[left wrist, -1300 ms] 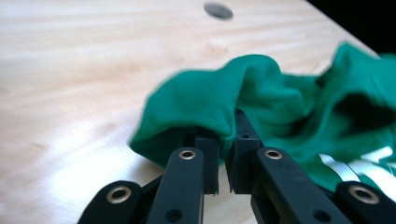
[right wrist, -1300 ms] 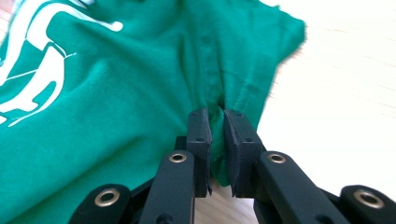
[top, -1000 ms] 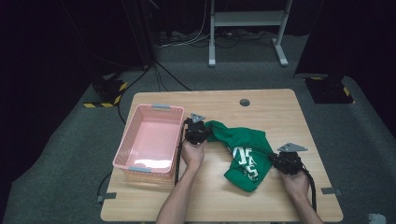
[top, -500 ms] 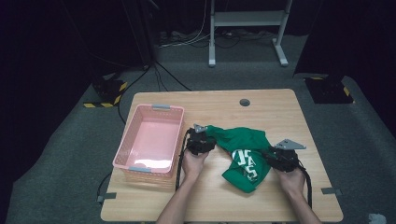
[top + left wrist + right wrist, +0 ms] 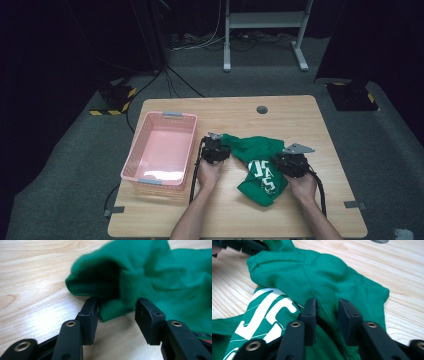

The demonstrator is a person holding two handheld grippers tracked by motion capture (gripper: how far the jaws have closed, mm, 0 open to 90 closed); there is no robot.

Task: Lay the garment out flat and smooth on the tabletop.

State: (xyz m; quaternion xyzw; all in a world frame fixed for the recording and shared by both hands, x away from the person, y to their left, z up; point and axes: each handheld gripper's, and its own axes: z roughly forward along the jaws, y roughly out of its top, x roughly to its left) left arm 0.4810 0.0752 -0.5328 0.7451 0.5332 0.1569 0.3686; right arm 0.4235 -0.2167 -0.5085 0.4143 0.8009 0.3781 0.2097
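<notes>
a green t-shirt with white lettering lies crumpled on the bench, just right of the pink basket and apart from it. its printed side faces up at the near end, while the plain green part bunches in folds toward the basket.

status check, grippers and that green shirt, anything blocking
Left gripper open, jaws just eased in, sleeve fold between them. Right gripper just closing around a ridge of the green shirt, grip unclear. Pink basket beside it; nothing blocking.
</notes>
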